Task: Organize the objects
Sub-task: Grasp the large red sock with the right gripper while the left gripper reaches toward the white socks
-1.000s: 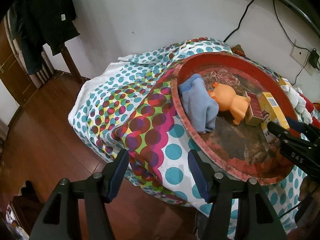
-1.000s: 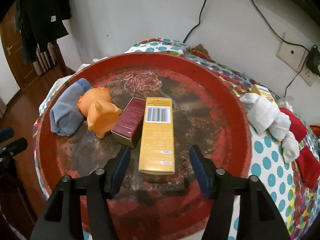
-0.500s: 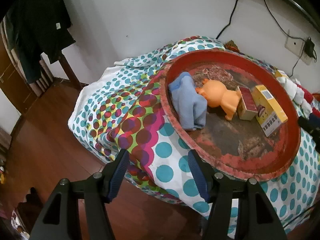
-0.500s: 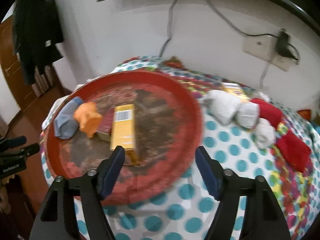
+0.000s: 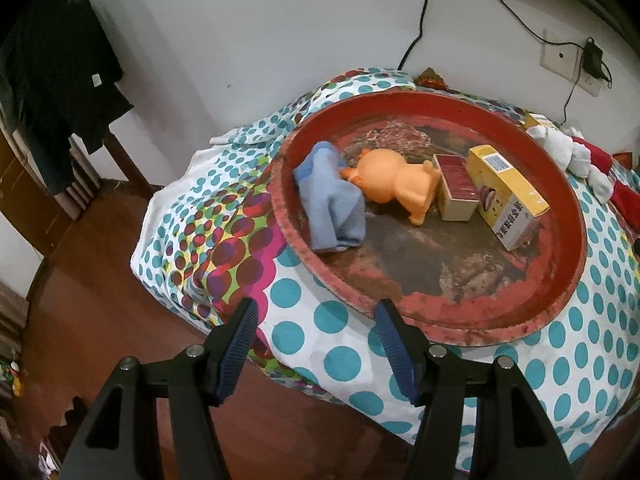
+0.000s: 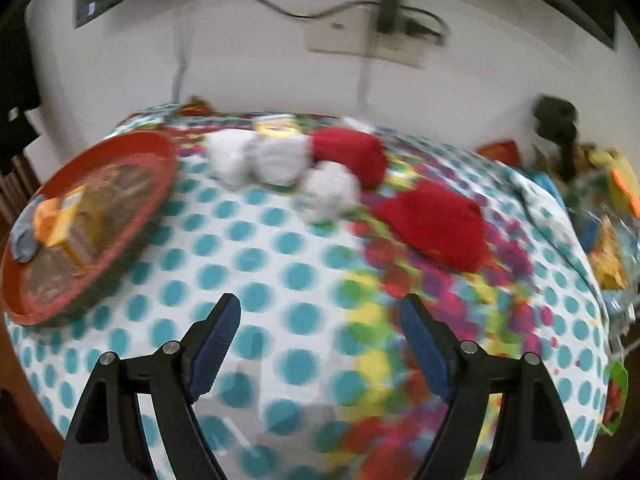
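1. A polka-dot cloth point(image 6: 280, 240) covers the counter.
2. A round red tray point(image 5: 560, 300) sits at its left end, holding a blue sock point(image 5: 332, 208), an orange toy pig point(image 5: 396, 184), a maroon box point(image 5: 456, 184) and a yellow box point(image 5: 508, 196).
3. Rolled white socks point(image 6: 276, 160) and red socks point(image 6: 436, 220) lie on the cloth beside the tray.
4. The right gripper point(image 6: 320, 344), its jaws just opening, hovers empty above the cloth.
5. The left gripper point(image 5: 316, 344) hangs open and empty at the tray's near rim.

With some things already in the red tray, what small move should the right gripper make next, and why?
Probably carry the right gripper forward to the nearest white sock roll. Its jaws have just been opening and hold nothing, the red tray already holds boxes, a toy and a sock, and the rolled socks lie loose on the dotted cloth.
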Action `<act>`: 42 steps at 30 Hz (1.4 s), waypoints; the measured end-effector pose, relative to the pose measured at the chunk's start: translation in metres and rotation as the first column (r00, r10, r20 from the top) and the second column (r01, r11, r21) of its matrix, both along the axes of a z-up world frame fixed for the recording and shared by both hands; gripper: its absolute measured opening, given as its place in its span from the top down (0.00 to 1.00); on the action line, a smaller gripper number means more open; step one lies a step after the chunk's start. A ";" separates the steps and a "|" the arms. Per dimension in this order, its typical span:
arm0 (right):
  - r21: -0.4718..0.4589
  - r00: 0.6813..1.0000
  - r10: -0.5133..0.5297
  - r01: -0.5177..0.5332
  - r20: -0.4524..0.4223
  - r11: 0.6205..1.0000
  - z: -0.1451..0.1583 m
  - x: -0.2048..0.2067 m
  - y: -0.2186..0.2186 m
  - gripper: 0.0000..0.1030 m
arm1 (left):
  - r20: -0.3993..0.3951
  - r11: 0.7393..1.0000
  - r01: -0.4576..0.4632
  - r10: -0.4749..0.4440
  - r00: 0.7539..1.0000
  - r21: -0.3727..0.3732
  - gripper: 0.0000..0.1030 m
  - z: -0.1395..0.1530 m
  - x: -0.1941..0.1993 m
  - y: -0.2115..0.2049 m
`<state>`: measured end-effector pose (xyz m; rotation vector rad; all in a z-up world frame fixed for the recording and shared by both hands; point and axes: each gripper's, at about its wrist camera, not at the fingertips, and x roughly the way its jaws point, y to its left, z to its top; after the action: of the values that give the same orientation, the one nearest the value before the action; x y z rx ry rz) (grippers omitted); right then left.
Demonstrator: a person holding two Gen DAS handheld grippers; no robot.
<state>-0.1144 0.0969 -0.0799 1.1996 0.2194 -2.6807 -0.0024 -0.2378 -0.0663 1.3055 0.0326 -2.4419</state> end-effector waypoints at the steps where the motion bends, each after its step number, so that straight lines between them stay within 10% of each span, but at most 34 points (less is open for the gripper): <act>1: 0.000 1.000 -0.017 0.017 -0.003 1.000 -0.001 -0.002 0.009 0.21 | 0.005 1.000 0.002 -0.002 1.000 -0.007 0.39 -0.001 -0.001 0.002; 21: 0.046 0.999 -0.045 0.045 -0.003 0.998 -0.022 -0.093 0.073 0.13 | -0.011 0.991 0.025 -0.026 1.000 -0.133 0.39 0.026 -0.006 0.023; 32: 0.057 1.000 -0.006 0.005 0.020 0.998 -0.032 -0.122 0.062 0.13 | 0.004 0.953 0.282 -0.283 0.959 -0.109 0.39 0.046 -0.051 0.113; 39: 0.055 0.999 -0.007 0.005 0.032 0.998 -0.031 -0.117 0.063 0.60 | -0.012 0.914 0.406 -0.406 0.914 -0.028 0.39 0.040 -0.099 0.178; 42: 0.034 1.000 0.013 -0.014 0.024 0.999 -0.026 -0.106 0.070 0.66 | -0.012 0.901 0.434 -0.434 0.901 0.015 0.39 0.031 -0.122 0.202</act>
<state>-0.2206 0.1672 -0.1062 1.2342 0.2694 -2.6600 -0.1242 -0.0360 -0.0354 1.4360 -0.2650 -2.8189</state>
